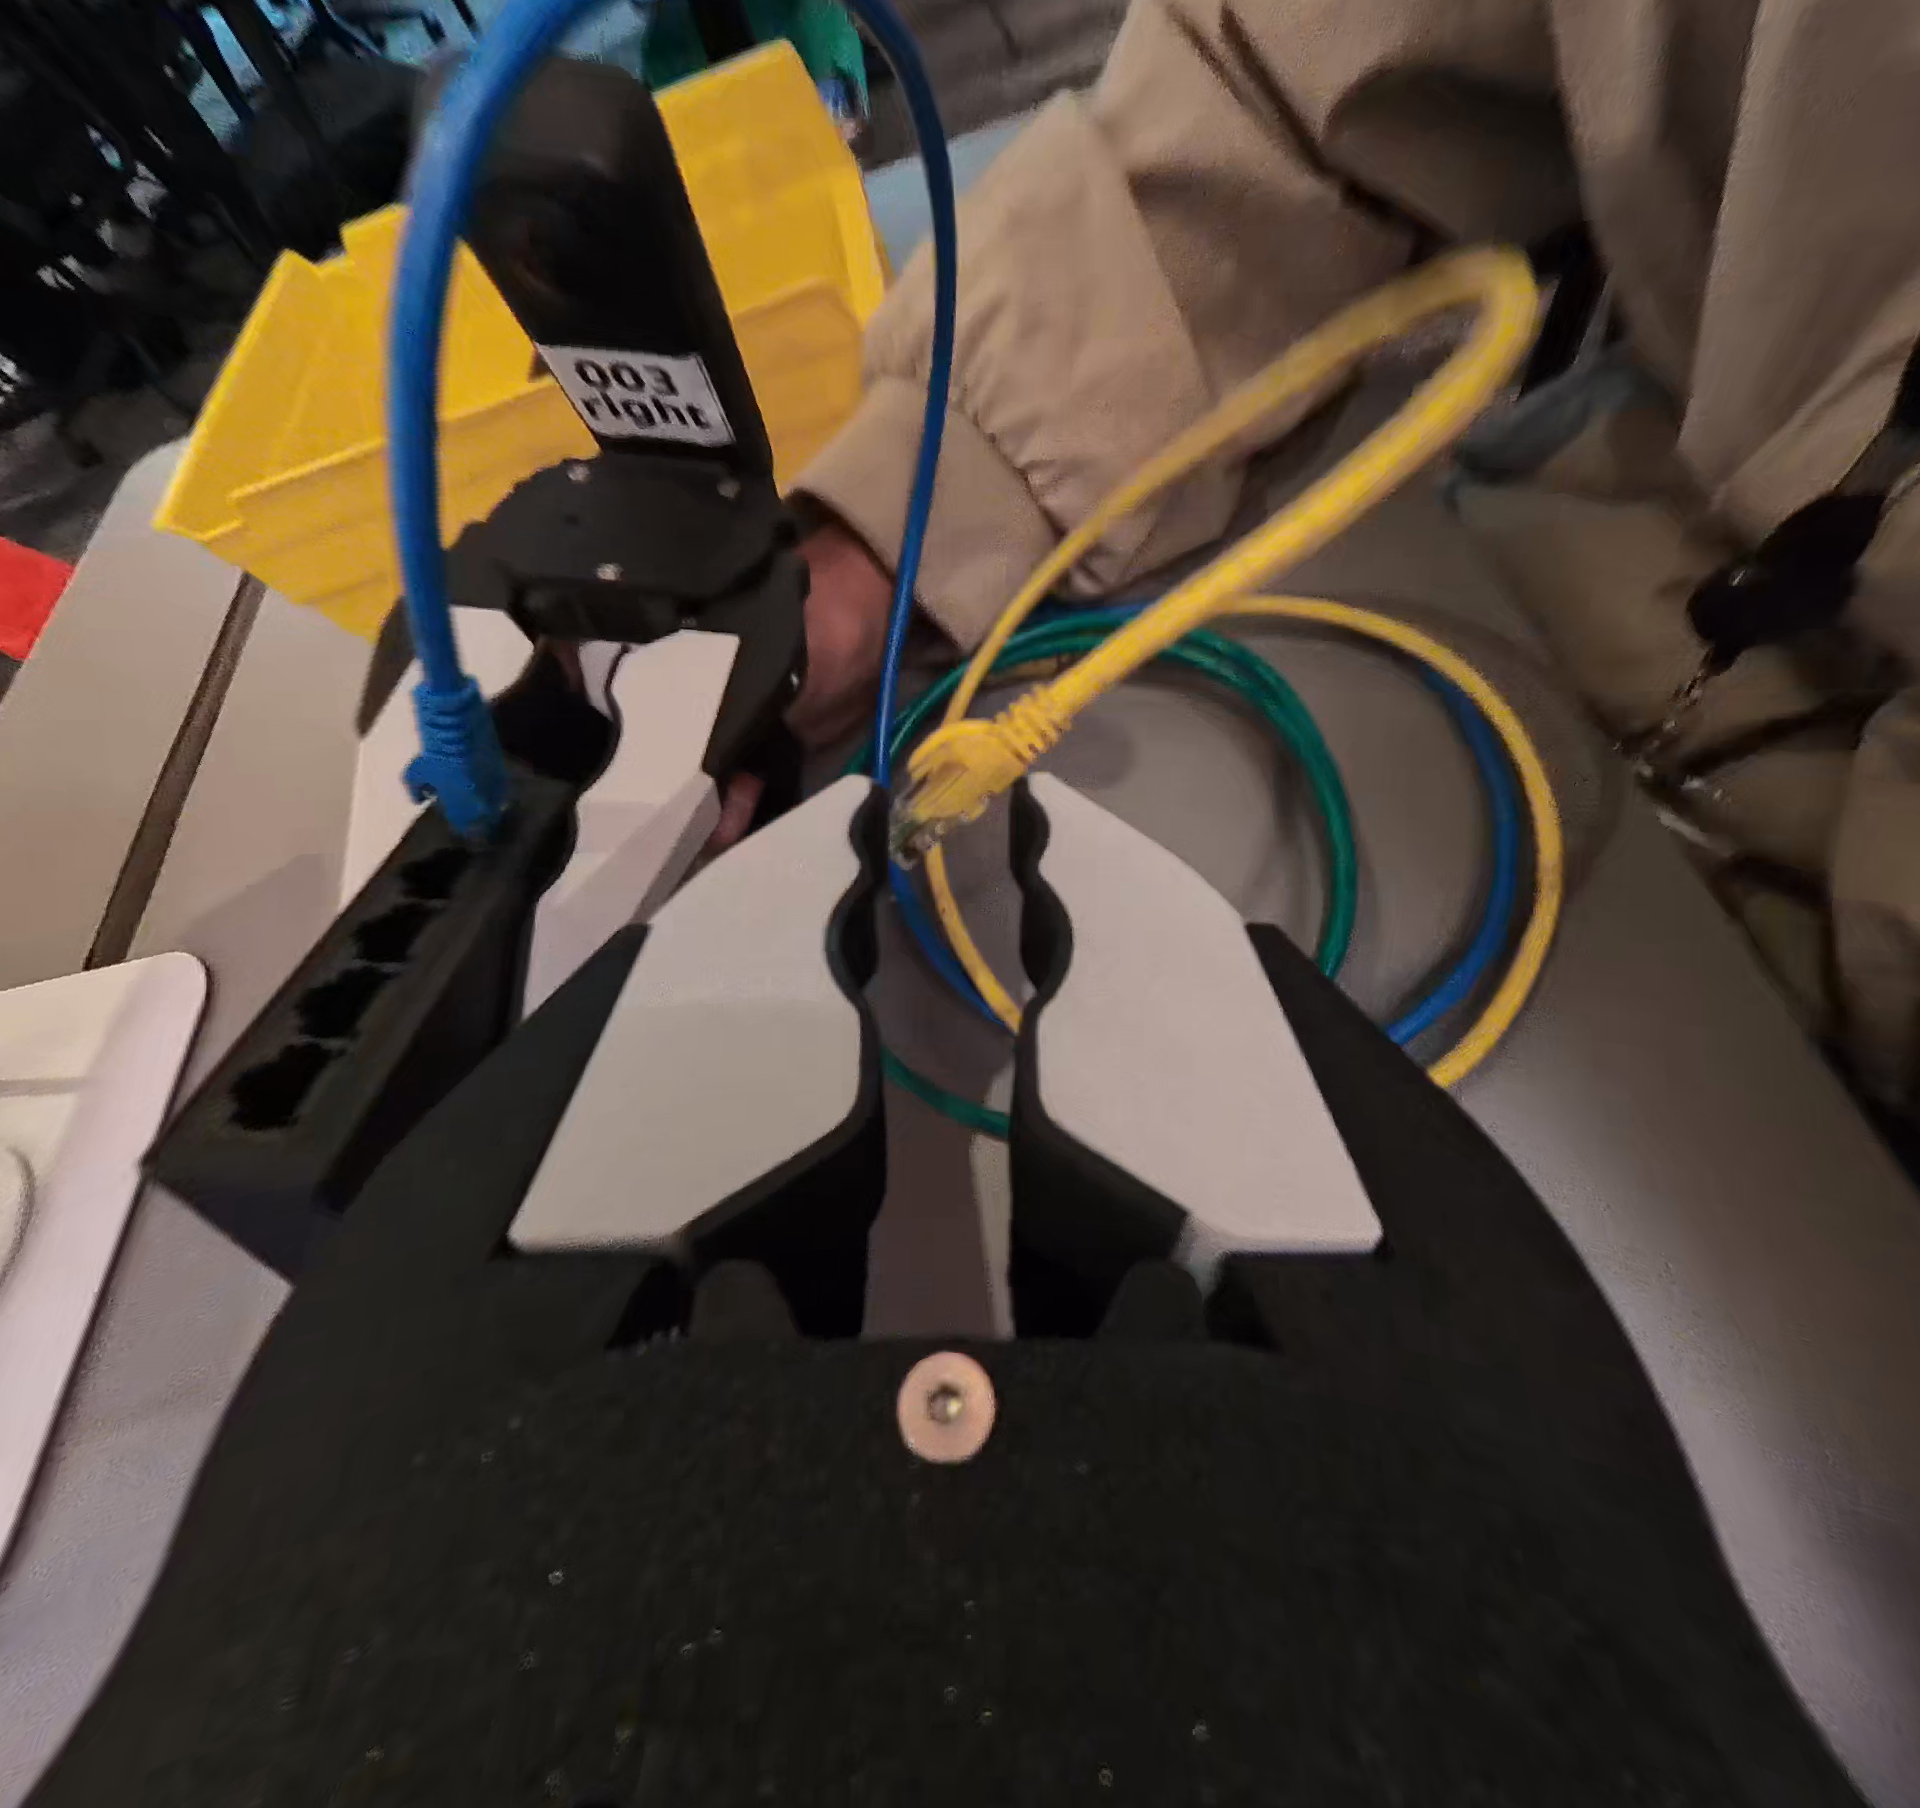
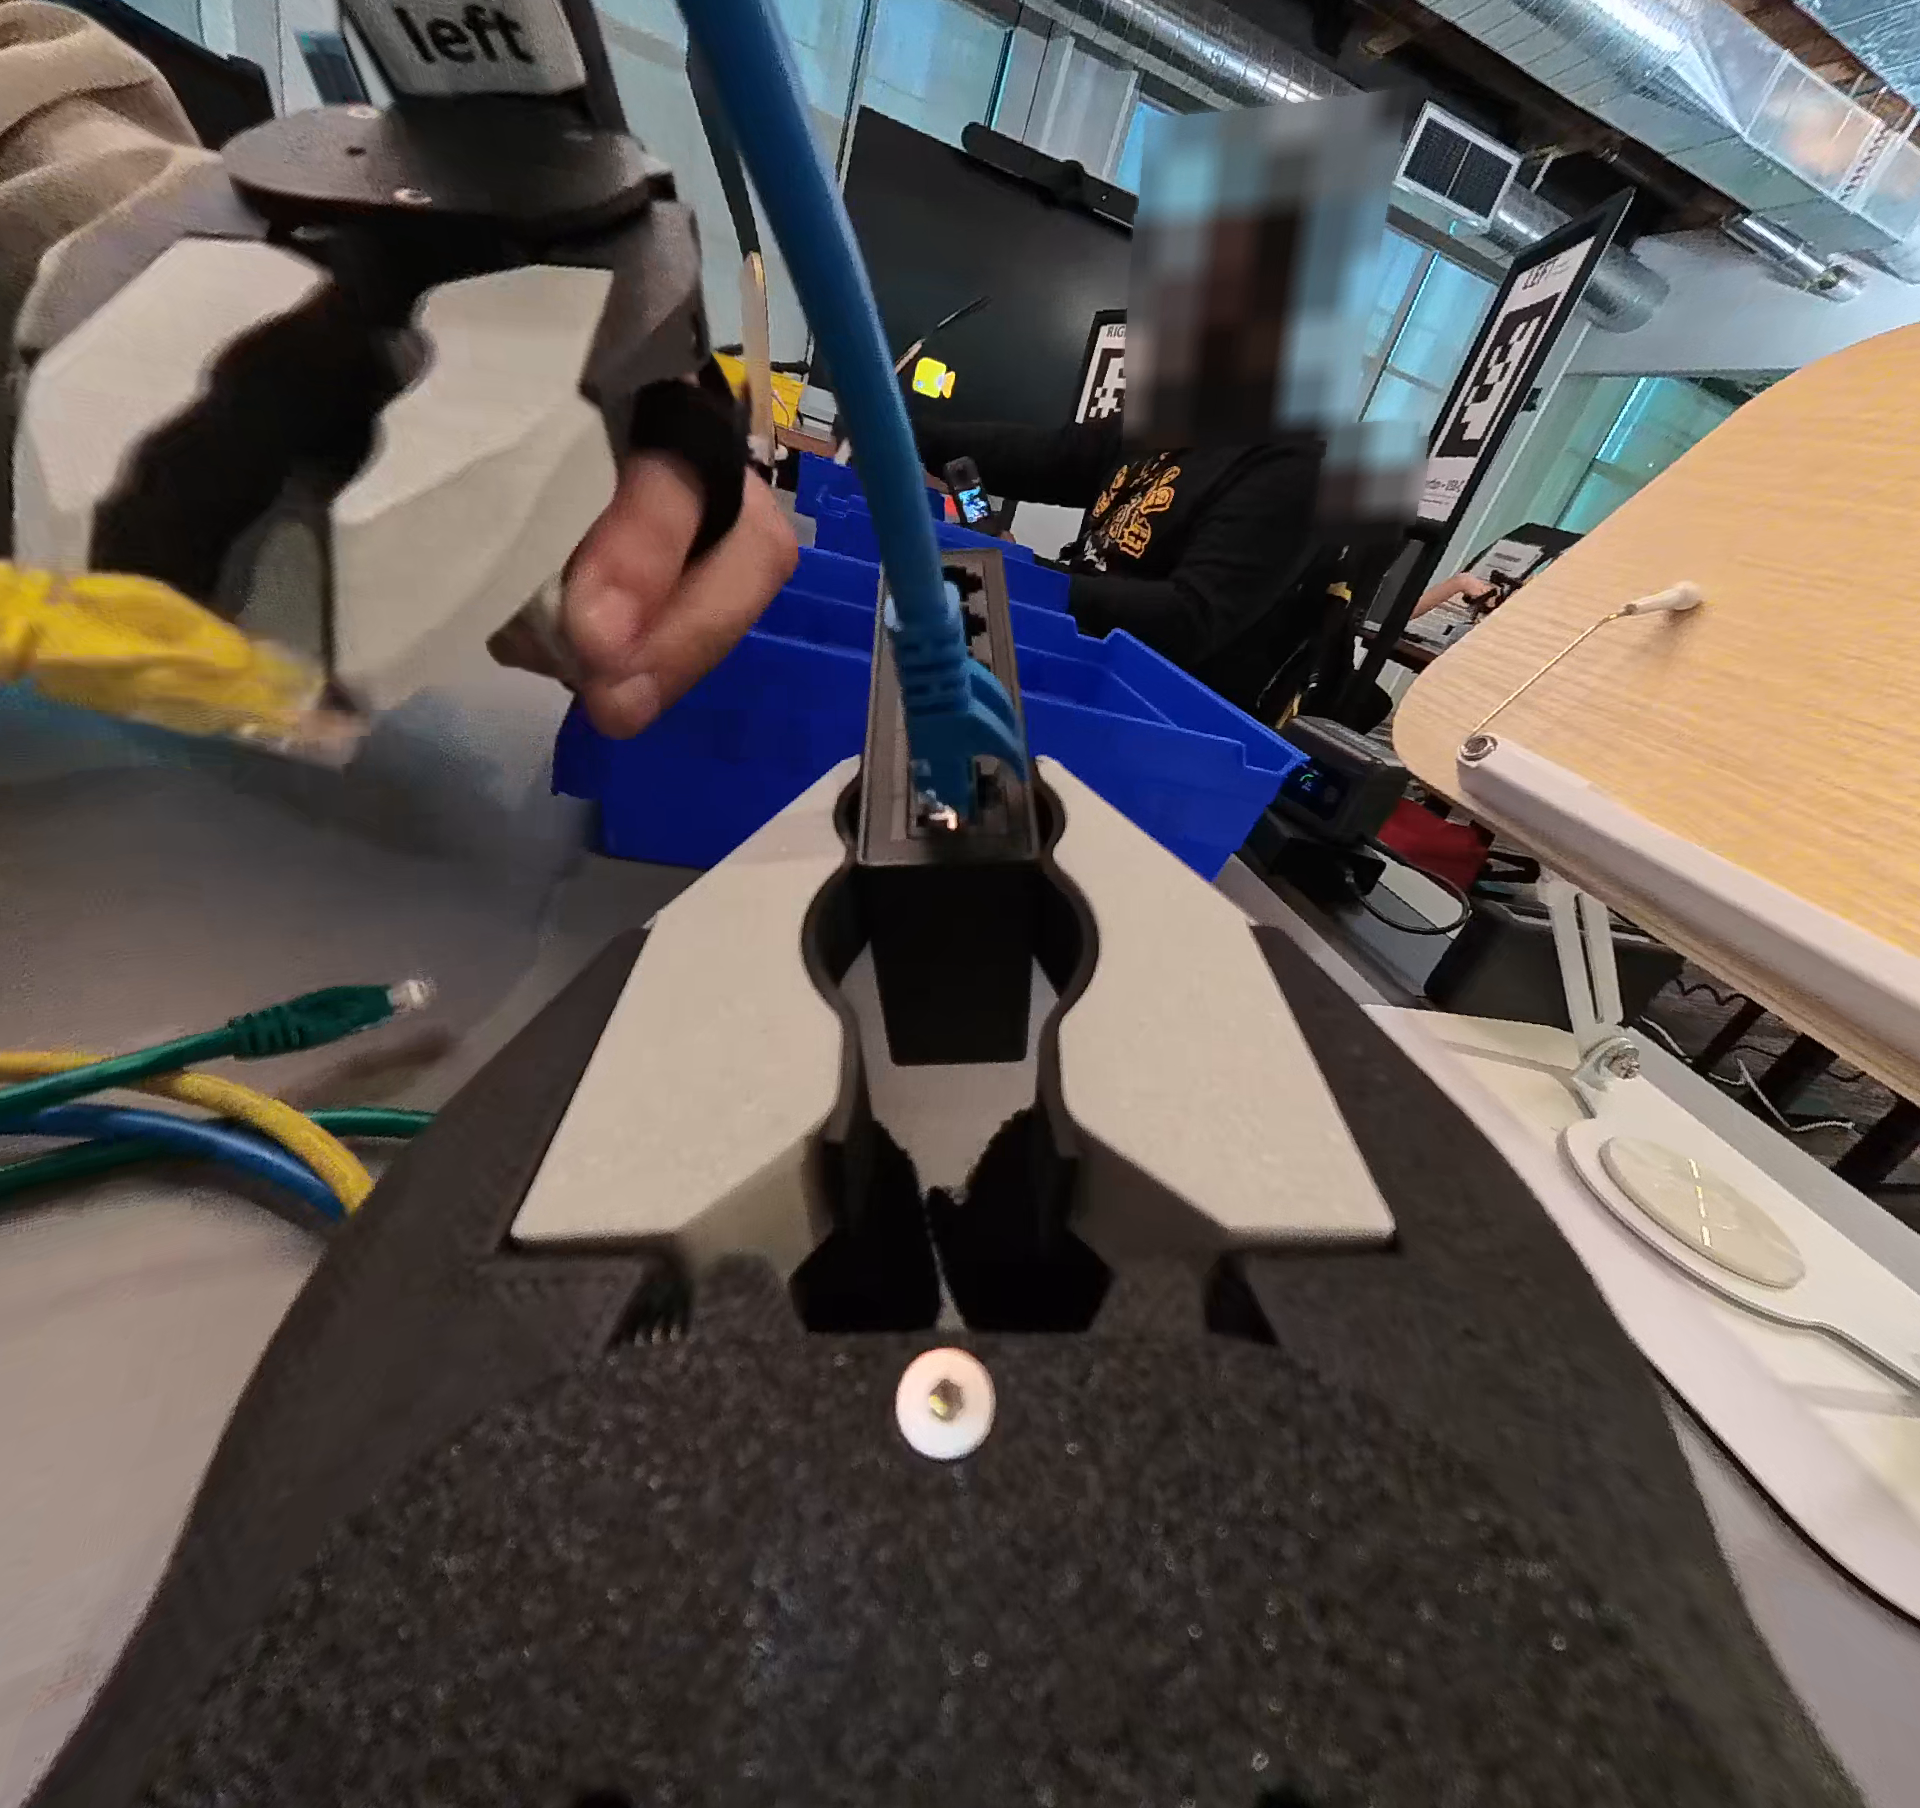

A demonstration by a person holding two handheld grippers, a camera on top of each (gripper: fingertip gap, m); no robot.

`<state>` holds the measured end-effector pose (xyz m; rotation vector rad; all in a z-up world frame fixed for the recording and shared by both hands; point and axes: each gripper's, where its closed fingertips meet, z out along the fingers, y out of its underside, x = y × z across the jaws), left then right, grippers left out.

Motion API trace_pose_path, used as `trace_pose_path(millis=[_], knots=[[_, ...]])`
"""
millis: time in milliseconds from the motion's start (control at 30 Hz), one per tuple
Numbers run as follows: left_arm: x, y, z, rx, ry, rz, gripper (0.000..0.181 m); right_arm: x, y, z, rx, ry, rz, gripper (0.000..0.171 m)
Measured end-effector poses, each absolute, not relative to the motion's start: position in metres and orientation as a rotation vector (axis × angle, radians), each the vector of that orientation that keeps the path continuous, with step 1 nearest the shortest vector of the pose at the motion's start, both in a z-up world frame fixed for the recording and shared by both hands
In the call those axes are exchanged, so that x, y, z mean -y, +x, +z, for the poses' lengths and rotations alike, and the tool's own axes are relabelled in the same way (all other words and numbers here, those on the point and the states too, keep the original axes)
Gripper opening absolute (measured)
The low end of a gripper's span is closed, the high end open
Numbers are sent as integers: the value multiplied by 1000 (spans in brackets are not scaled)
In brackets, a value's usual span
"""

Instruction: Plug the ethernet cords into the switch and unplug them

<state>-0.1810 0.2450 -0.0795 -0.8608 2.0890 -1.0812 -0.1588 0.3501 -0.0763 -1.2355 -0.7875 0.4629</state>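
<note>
My right gripper (image 2: 945, 792) is shut on the near end of the black switch (image 2: 945, 958) and holds it; several of its ports are empty. A blue cord's plug (image 2: 940, 709) sits in the port nearest the fingers. In the left wrist view the switch (image 1: 343, 1010) lies at the left with the blue plug (image 1: 452, 750) in its far port. My left gripper (image 1: 948, 808) is shut on the yellow cord's plug (image 1: 966, 766), held above the table to the right of the switch. A green plug (image 2: 322, 1015) lies loose on the table.
Coiled green, blue and yellow cords (image 1: 1455, 875) lie on the grey table. A yellow bin (image 1: 312, 428) stands behind the switch, and blue bins (image 2: 1122, 719) beyond it. A tilted wooden stand (image 2: 1714, 615) on a white base is at the right. The holder's beige sleeve (image 1: 1195, 356) is close.
</note>
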Motion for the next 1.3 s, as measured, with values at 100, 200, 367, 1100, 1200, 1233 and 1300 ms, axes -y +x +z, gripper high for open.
trace_pose_path(millis=[100,200,367,1100,1200,1233,1300], knots=[[-266,-175,-60,-1982,-895,-1045,26,-346,-161,-75,796,-1222,494,26],[-288,-165,-43,-1925,-875,-963,18,-346,-161,-73,777,-1219,518,26],[-297,-152,-31,-1918,-821,-881,26,-348,-154,-71,744,-1223,555,26],[-309,-129,-70,-2121,-891,-869,15,-344,-169,-83,845,-1249,522,26],[-307,-129,-69,-2109,-901,-903,15,-342,-169,-80,847,-1230,499,26],[-306,-129,-69,-2107,-909,-914,15,-342,-169,-80,850,-1220,482,26],[-305,-129,-68,-2098,-898,-904,15,-342,-168,-79,854,-1212,459,26]])
